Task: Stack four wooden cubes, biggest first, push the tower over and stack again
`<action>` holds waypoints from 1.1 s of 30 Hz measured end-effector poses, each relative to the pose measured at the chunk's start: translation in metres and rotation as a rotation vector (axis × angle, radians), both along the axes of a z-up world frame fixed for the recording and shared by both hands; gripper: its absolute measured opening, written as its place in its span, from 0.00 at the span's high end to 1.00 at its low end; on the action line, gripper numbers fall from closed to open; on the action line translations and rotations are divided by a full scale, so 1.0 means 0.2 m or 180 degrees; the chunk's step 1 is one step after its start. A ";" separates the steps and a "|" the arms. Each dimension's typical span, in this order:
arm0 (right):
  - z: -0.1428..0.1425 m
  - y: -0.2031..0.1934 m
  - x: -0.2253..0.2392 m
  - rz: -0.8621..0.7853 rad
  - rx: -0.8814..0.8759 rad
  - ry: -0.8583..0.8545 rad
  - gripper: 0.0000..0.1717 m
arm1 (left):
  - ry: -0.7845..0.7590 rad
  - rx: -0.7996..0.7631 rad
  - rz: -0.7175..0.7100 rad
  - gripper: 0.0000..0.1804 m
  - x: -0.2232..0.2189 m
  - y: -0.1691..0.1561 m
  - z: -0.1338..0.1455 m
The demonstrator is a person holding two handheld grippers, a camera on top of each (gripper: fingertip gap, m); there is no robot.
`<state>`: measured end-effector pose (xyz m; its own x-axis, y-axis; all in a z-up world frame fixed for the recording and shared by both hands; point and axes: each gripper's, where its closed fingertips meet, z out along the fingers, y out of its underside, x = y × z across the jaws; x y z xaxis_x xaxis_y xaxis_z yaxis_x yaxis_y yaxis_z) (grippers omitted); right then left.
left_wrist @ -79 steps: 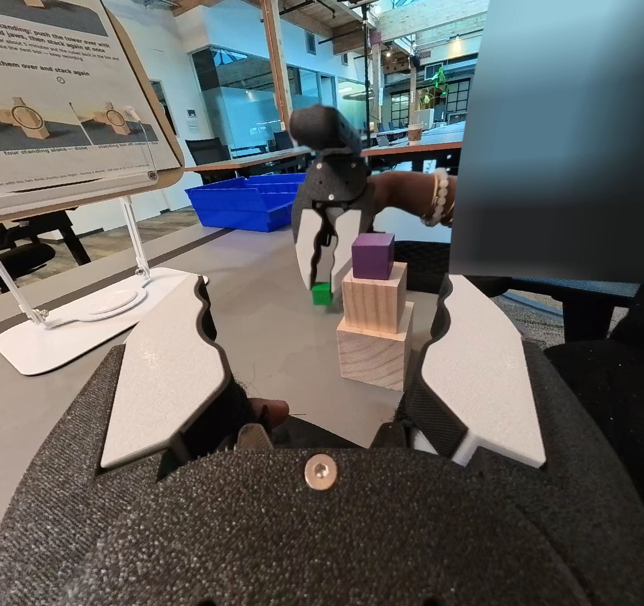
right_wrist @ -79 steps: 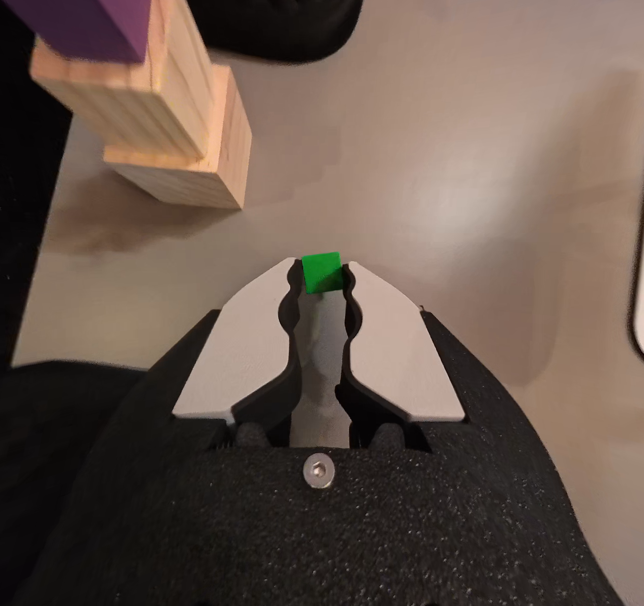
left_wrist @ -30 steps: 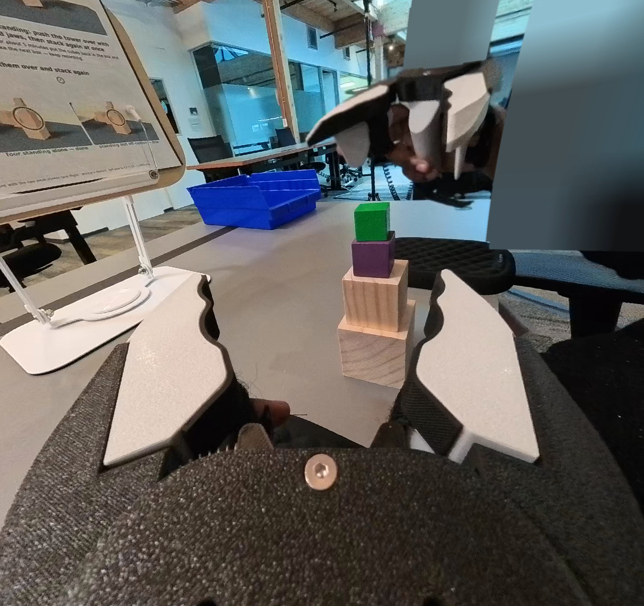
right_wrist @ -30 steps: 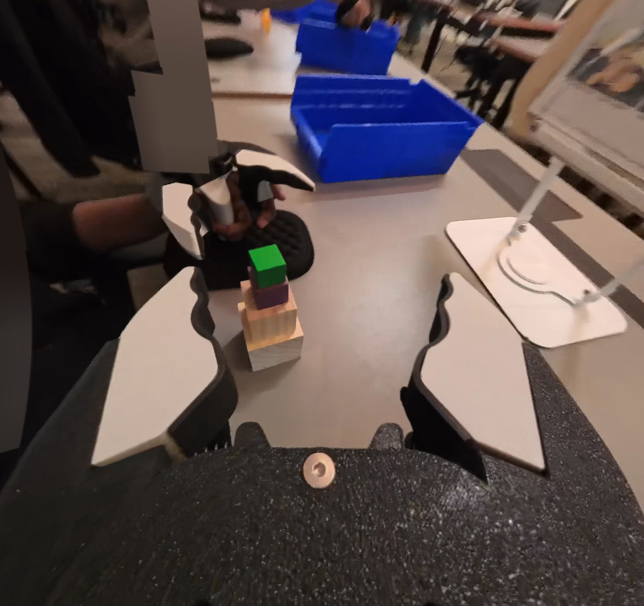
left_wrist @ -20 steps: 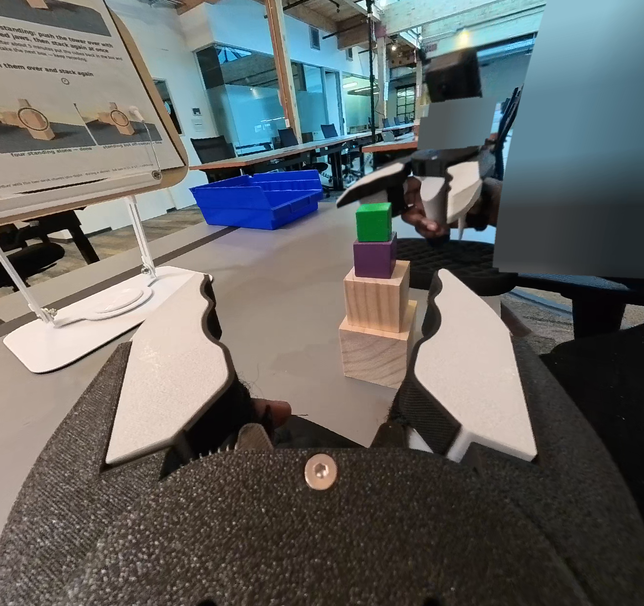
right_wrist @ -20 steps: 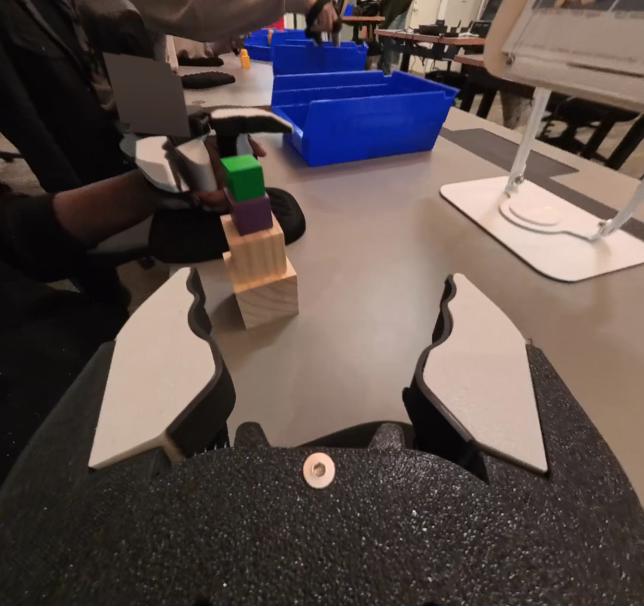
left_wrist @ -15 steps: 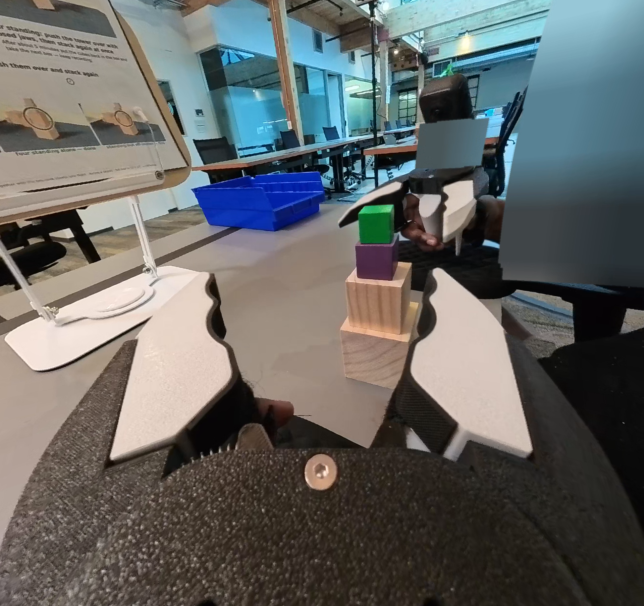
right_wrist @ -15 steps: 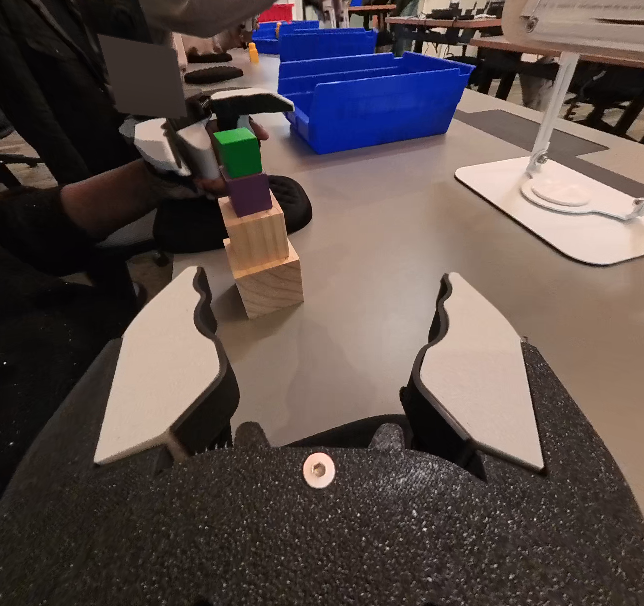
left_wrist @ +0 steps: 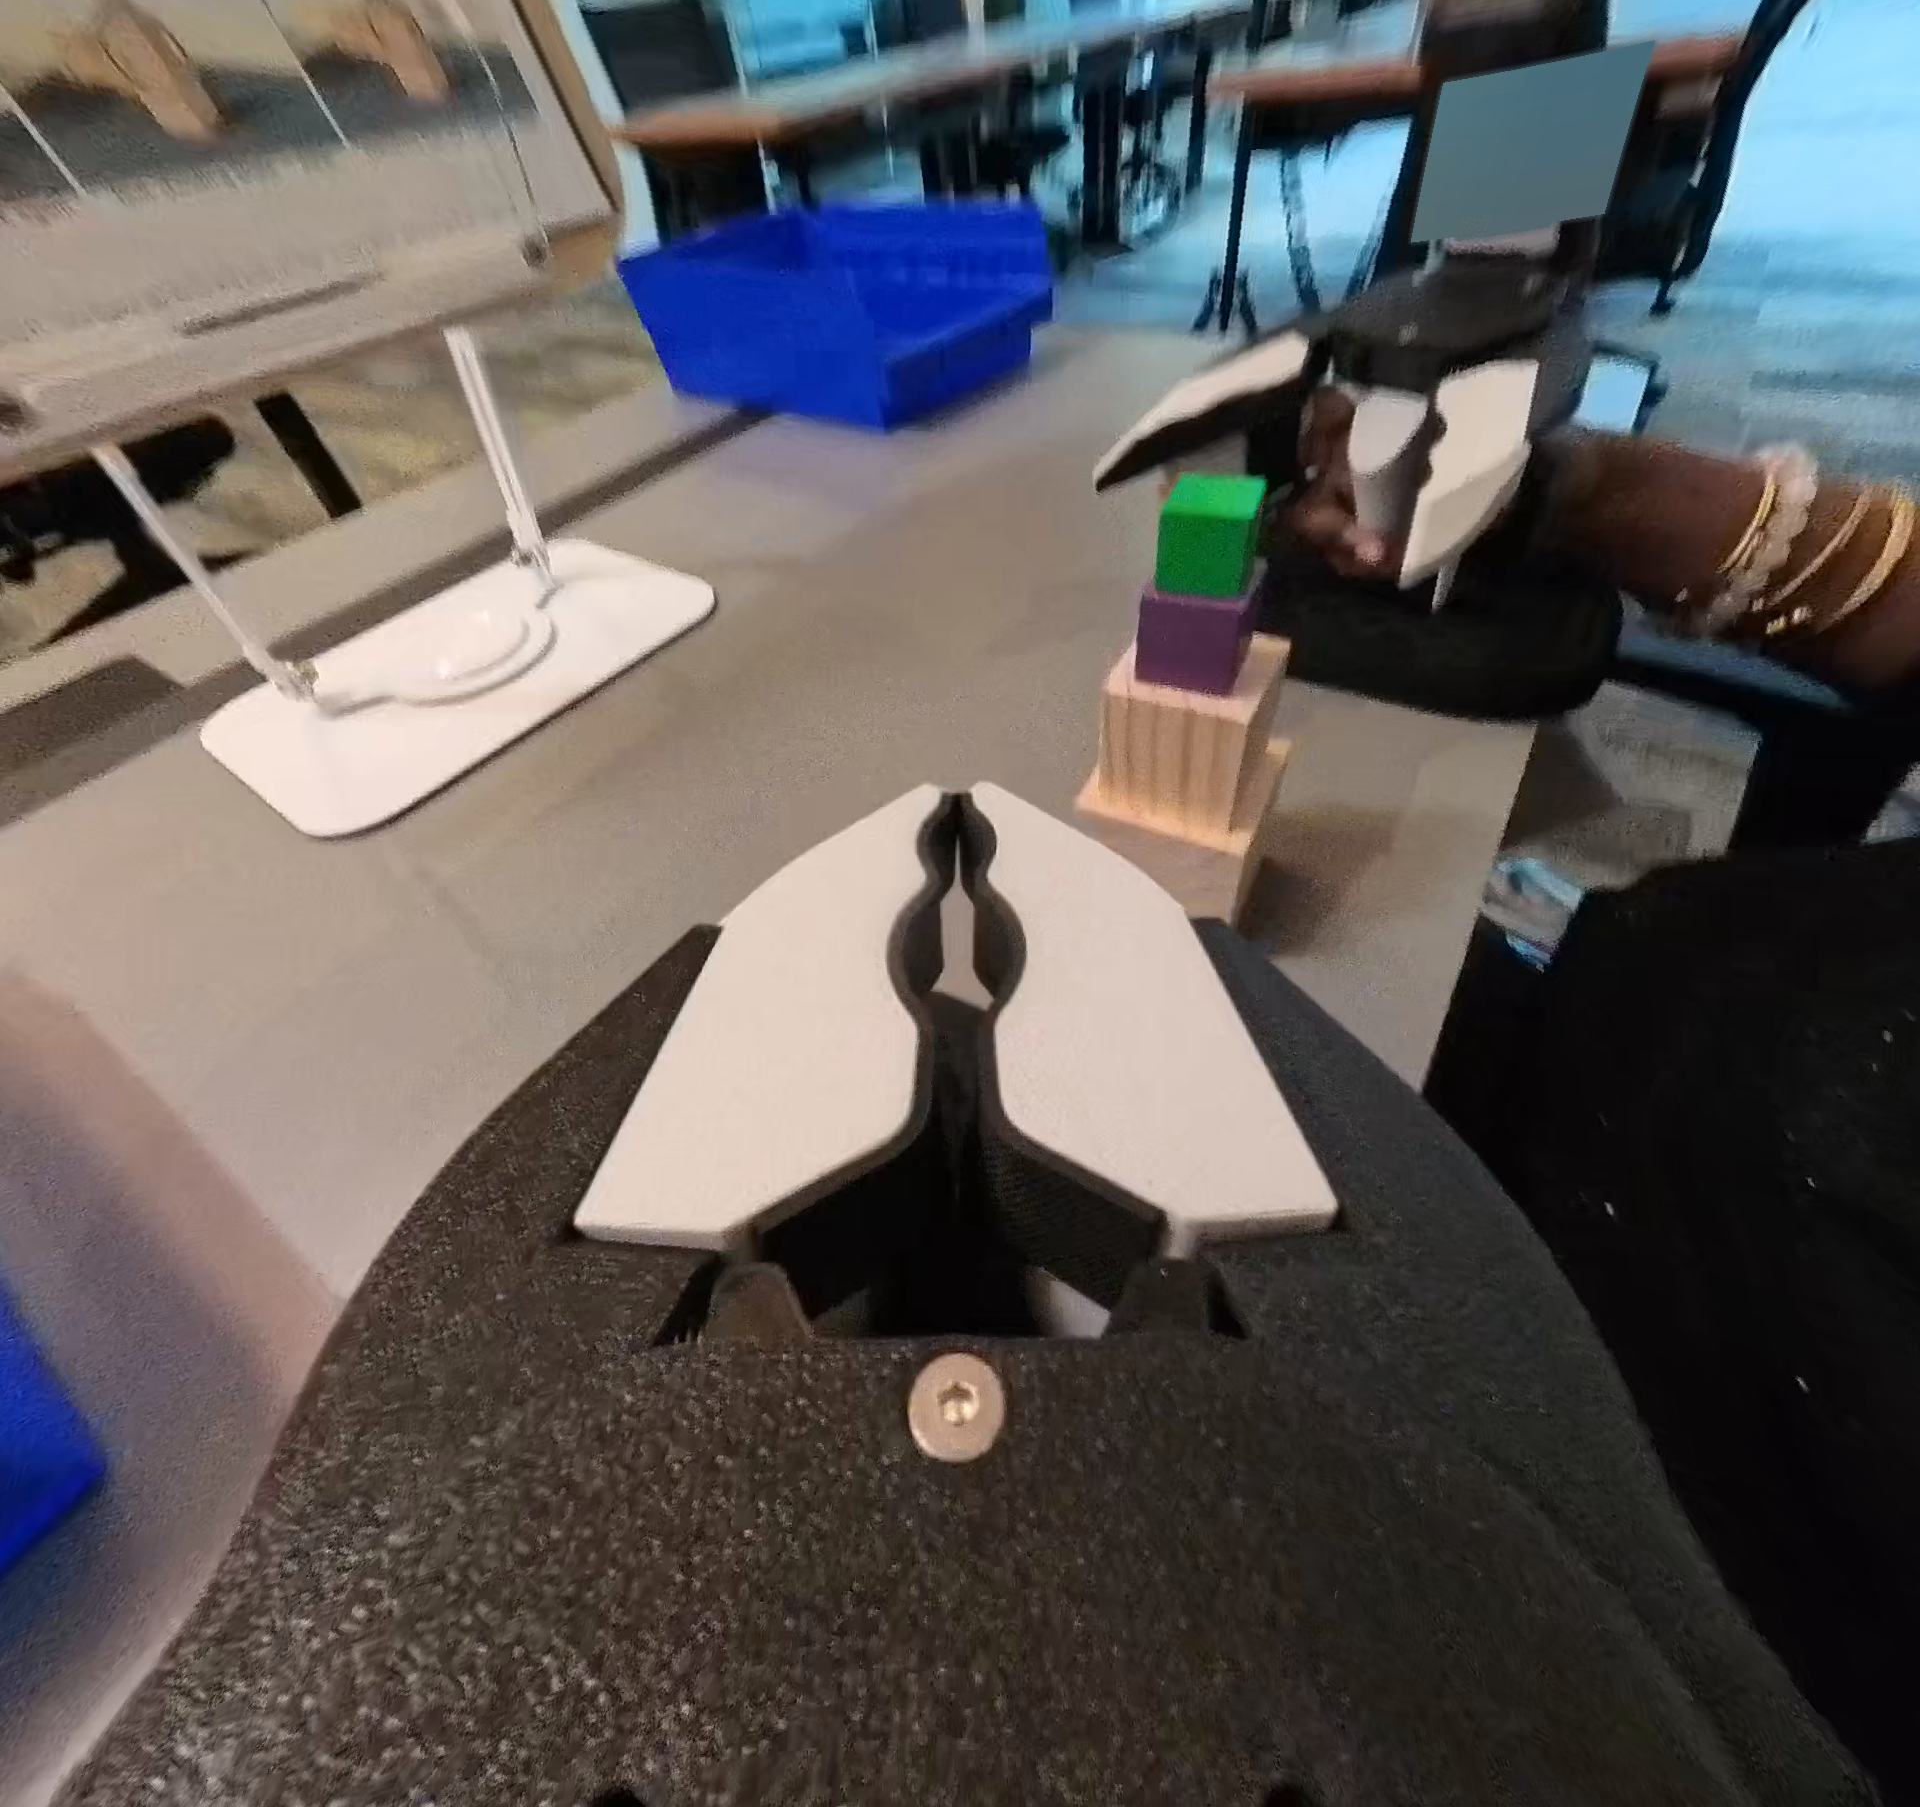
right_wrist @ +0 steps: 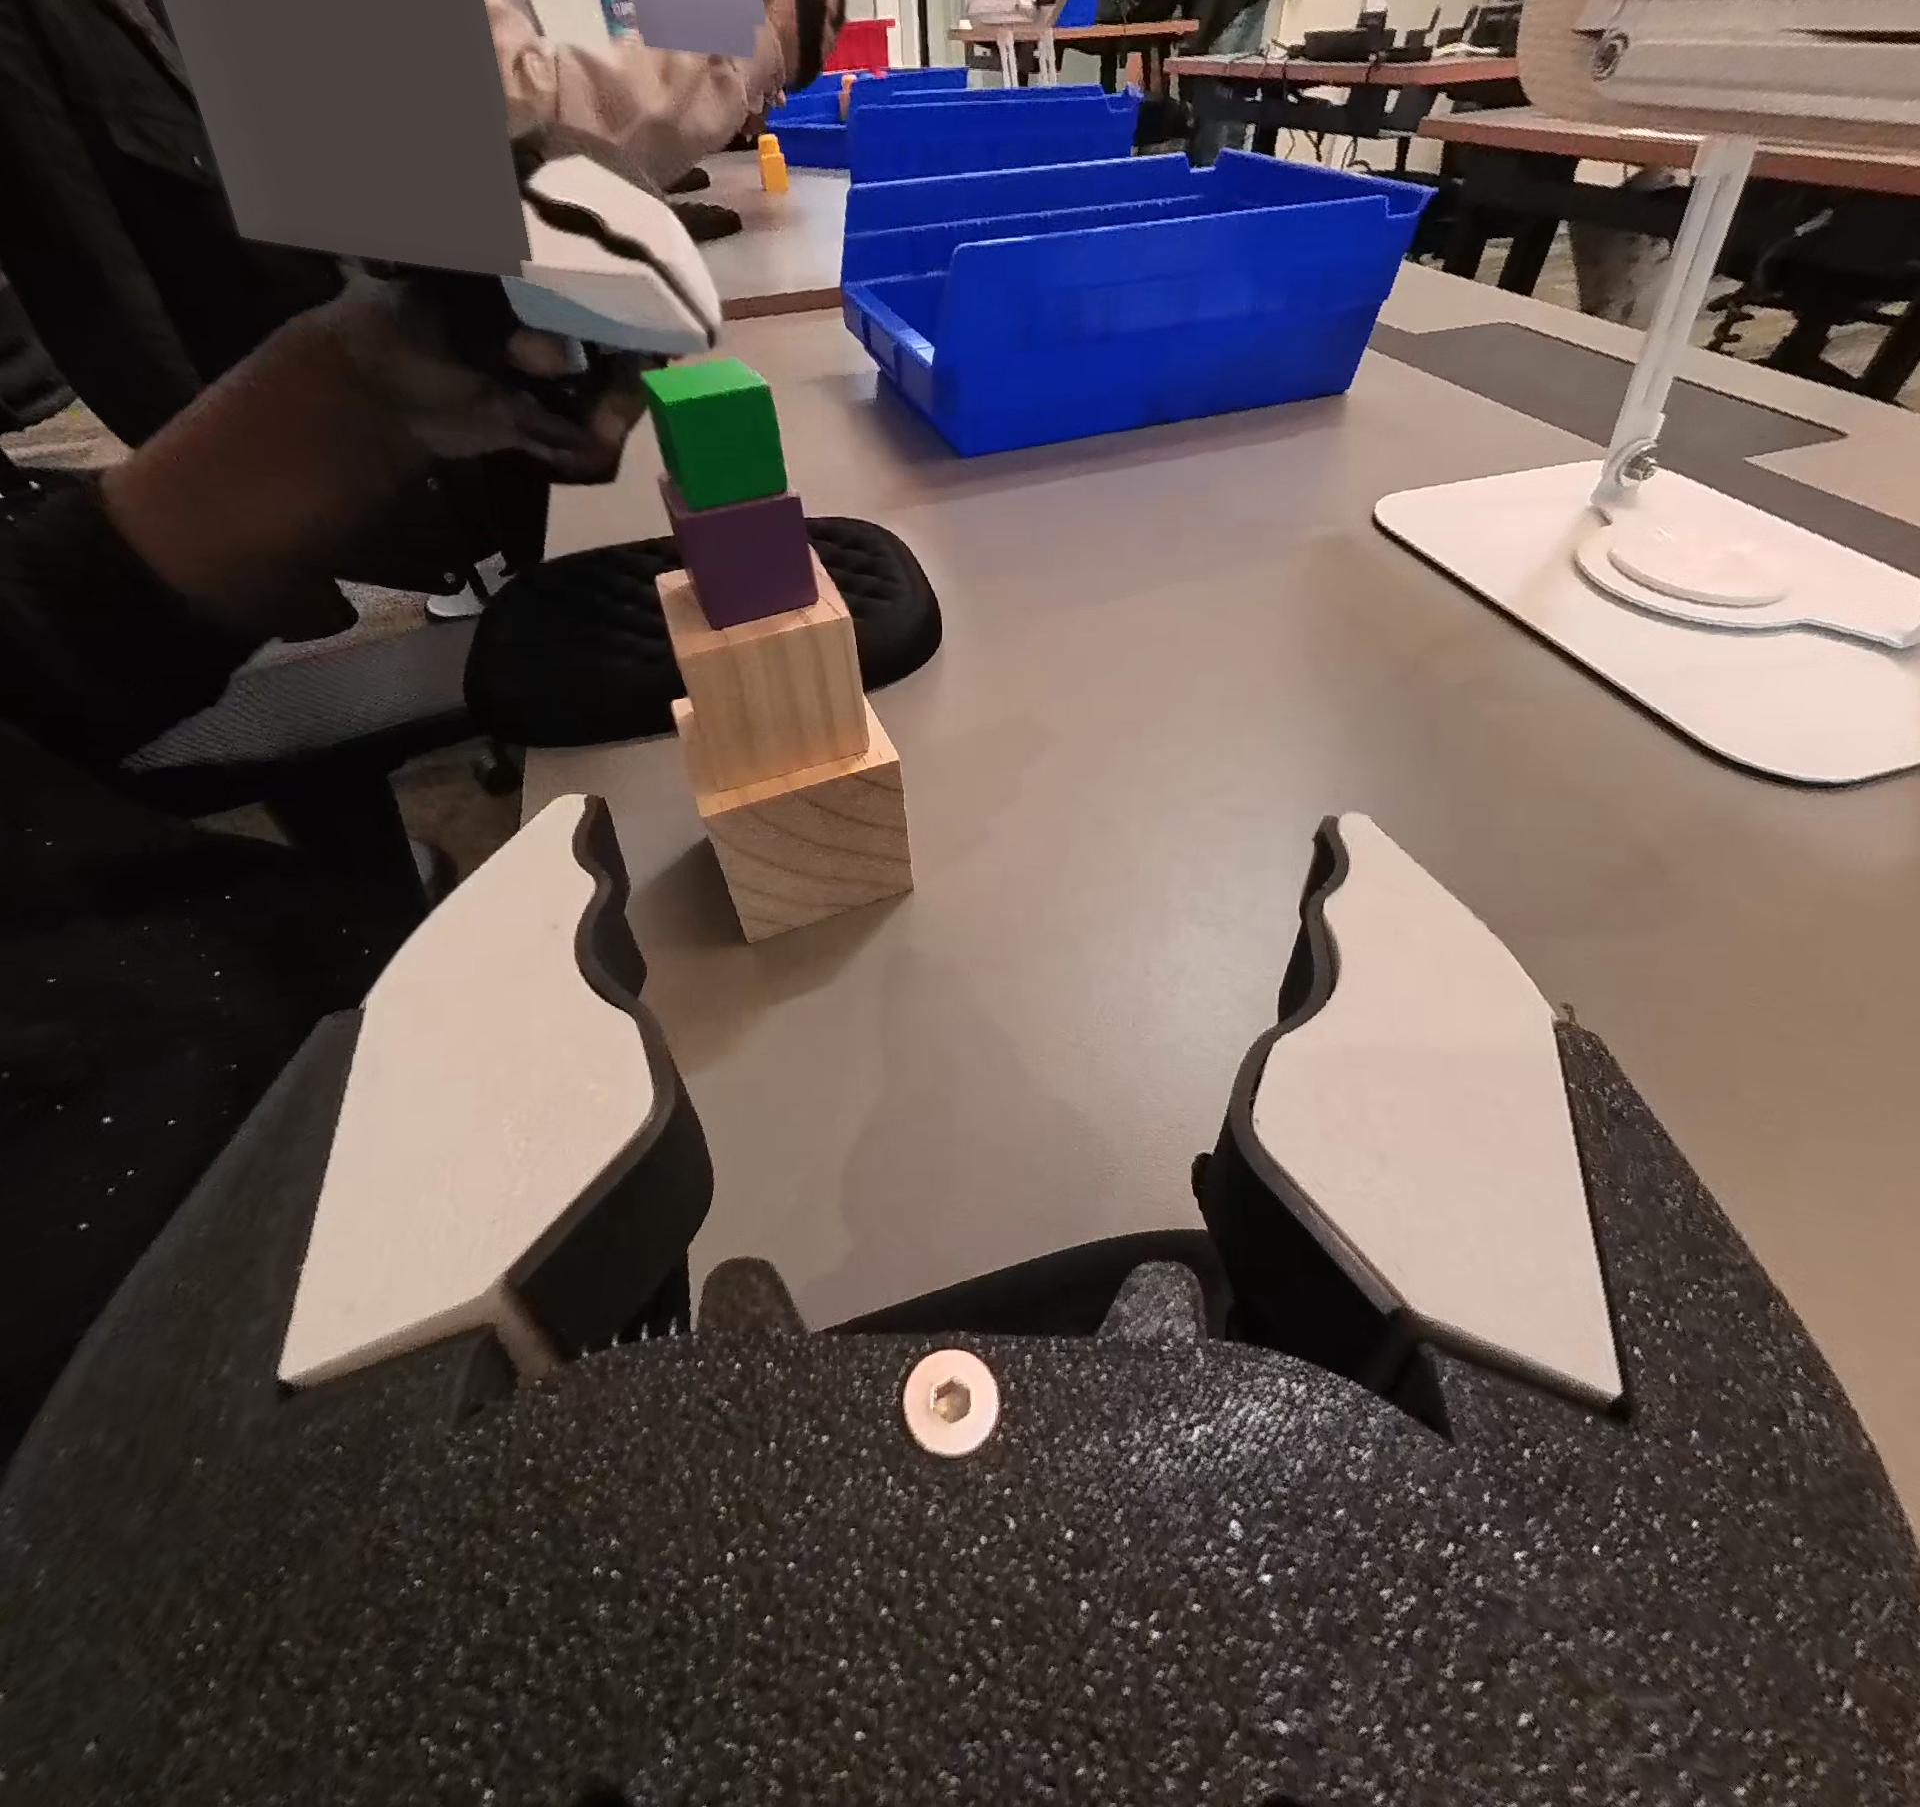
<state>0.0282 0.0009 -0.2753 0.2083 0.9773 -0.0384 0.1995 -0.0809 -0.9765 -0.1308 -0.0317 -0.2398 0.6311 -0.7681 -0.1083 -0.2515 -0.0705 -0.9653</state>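
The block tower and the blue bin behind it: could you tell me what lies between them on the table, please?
Nothing. In the right wrist view, only bare grey table runs from the block tower to the blue bin.

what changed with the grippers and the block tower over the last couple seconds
The right gripper had the green cube pinched beside the tower; it set the cube on the purple cube, let go and pulled back, fingers wide. The left gripper, wide open until half a second ago, has shut with nothing between its fingers, and swung up near the tower's top. The two wooden blocks, blue bin and white stand stayed put.
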 end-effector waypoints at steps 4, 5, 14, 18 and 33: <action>0.01 0.00 0.01 -0.0019 0.0064 0.0050 0.32 | 0.0424 -0.0368 -0.0153 1.00 0.09 -0.08 -0.12; 0.01 0.00 0.01 -0.0024 0.0070 0.0052 0.33 | 0.0501 -0.0443 -0.0197 1.00 0.12 -0.10 -0.15; 0.00 -0.01 0.00 0.0007 0.0119 -0.0027 0.33 | 0.0625 -0.0537 -0.0436 1.00 0.29 -0.09 -0.23; 0.00 -0.02 0.00 0.0033 0.0122 0.0002 0.34 | 0.0651 -0.0610 -0.0574 1.00 0.35 -0.08 -0.24; 0.01 -0.03 0.00 0.0067 0.0154 0.0029 0.34 | 0.0480 -0.0642 -0.0708 1.00 0.50 -0.04 -0.21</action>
<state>0.0284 -0.0050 -0.2739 0.1874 0.9823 0.0072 0.1919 -0.0294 -0.9810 -0.0318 -0.0397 -0.2823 0.4340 -0.9007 -0.0195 -0.4211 -0.1837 -0.8882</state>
